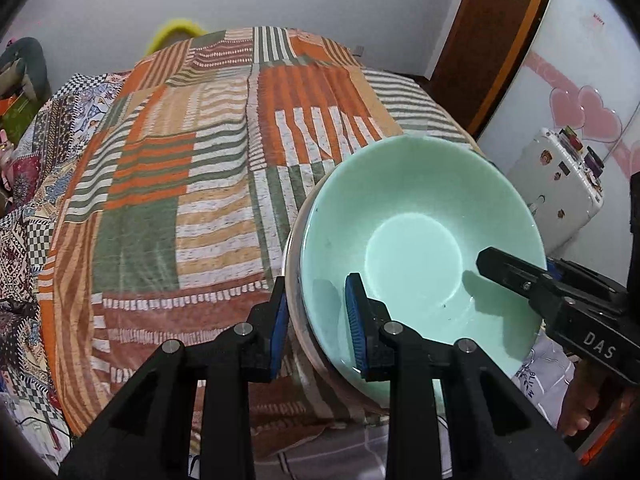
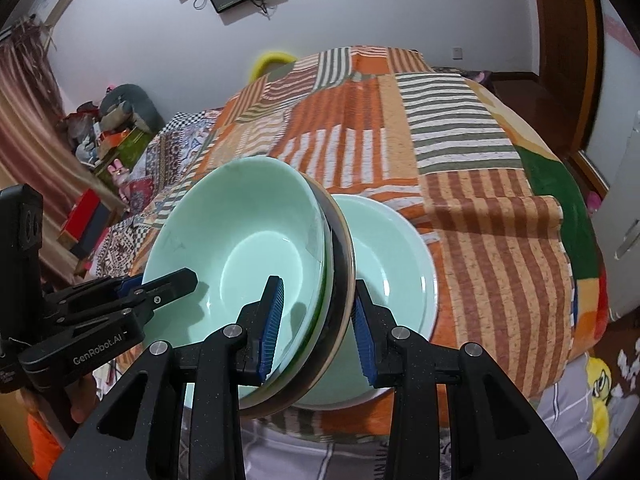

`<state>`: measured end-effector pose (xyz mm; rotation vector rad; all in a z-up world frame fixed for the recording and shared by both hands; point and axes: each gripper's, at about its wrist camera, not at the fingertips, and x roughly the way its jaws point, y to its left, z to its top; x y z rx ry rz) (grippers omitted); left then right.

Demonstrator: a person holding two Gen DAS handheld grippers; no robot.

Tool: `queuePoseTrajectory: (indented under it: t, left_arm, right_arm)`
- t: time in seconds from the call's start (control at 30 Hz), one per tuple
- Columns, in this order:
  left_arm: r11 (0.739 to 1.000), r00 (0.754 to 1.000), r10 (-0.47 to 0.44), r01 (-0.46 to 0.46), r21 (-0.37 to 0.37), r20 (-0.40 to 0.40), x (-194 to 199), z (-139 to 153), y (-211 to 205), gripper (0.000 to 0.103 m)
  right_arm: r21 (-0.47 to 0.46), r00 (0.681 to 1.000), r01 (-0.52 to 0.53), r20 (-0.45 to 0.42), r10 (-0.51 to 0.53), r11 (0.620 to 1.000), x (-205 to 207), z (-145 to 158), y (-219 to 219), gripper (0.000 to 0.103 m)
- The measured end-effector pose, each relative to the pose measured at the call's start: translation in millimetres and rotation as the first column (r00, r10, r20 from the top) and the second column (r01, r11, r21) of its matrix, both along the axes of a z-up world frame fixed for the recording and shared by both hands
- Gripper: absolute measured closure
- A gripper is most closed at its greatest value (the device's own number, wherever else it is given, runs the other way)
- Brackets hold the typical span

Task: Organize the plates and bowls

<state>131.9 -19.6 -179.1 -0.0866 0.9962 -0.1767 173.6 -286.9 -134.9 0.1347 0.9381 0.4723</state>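
Observation:
A stack of nested bowls, topped by a mint green bowl (image 1: 420, 248), is held tilted above the bed's front edge; it also shows in the right wrist view (image 2: 240, 256). My left gripper (image 1: 318, 320) straddles the stack's left rim, one pad inside the green bowl, one outside. My right gripper (image 2: 318, 320) straddles the right rim, over the darker bowls' edges (image 2: 340, 280). Under the stack a wide mint plate (image 2: 392, 260) lies on the bed. The right gripper's finger shows in the left wrist view (image 1: 516, 272).
A striped orange, green and white patchwork blanket (image 1: 200, 168) covers the bed. A white fridge (image 1: 560, 184) stands right of it. Clutter (image 2: 108, 128) lies by the far left wall. A yellow ring (image 2: 272, 60) peeks behind the bed.

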Motion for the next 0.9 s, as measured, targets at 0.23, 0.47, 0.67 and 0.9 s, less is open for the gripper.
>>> queuePoseTrajectory:
  t: [0.23, 0.47, 0.67, 0.9]
  left_arm:
    - [1.0, 0.999, -0.006, 0.005, -0.008, -0.044, 15.9, -19.5, -5.4, 0.076]
    - [0.999, 0.999, -0.036, 0.035, -0.012, -0.022, 16.4, -22.1, -9.8, 0.076]
    - [0.998, 0.999, -0.04, 0.04, 0.045, 0.009, 12.1, -25.2, -18.2, 0.076]
    - [1.0, 1.0, 0.006, -0.006, 0.001, -0.005, 6.8, -14.9, -5.8, 0.073]
  right_arm:
    - [-0.013, 1.0, 0.015, -0.027, -0.015, 1.0, 12.6, -12.0, -6.7, 0.072]
    - [-0.007, 0.997, 0.022, -0.077, -0.022, 1.0, 22.6, -25.4, -11.0, 0.072]
    - [-0.008, 0.997, -0.007, -0.075, 0.007, 1.0, 20.7, -27.4, -13.7, 0.07]
    - [-0.04, 1.0, 0.017, -0.01, -0.018, 0.999, 15.2, -14.5, -20.0, 0.056]
